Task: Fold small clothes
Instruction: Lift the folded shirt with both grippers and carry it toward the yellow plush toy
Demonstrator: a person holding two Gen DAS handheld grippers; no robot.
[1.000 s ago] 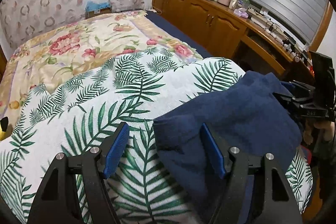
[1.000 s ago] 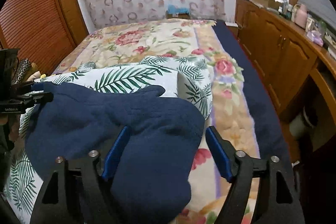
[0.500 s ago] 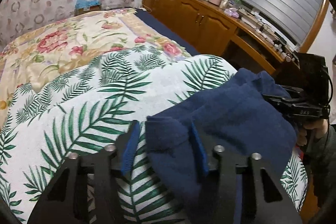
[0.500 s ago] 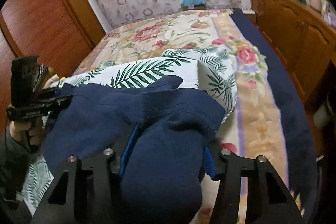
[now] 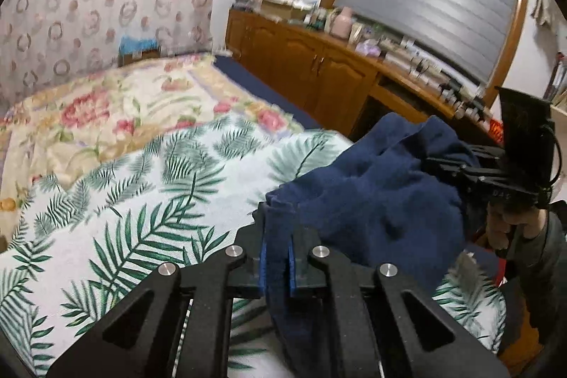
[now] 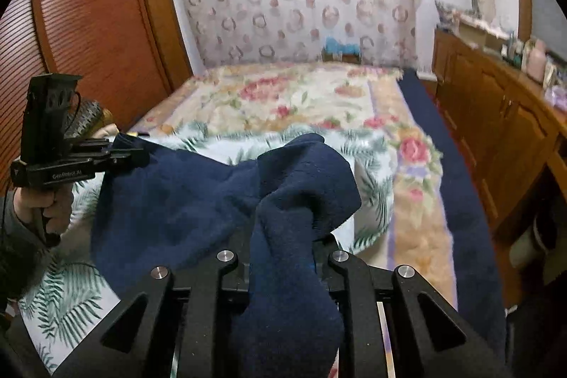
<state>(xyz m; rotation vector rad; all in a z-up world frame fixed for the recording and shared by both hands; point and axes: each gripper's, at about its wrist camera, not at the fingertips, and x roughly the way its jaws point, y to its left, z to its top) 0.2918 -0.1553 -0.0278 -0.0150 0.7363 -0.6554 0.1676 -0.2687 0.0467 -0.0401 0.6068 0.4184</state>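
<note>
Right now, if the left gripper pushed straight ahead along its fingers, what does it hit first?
The left gripper is already shut on the navy garment, so more of that cloth comes first. Past it, probably the palm-leaf cover on the bed; depth is hard to judge.

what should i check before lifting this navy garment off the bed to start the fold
1. Left gripper clamped on the navy garment: ok, its jaws have just been closing and cloth sits pinched between the blue pads.
2. Right gripper clamped on it: ok, its jaws have just closed on a thick bunch of cloth.
3. Grips at separate ends: ok, cloth spans from one gripper to the other.
4. Cloth flat between the grips: not ok, it is bunched and creased.
5. Leaf-print cover not caught in either grip: cannot tell, the fabric hides the pads' undersides.
6. Open bed surface ahead, floral blanket: ok.
</note>
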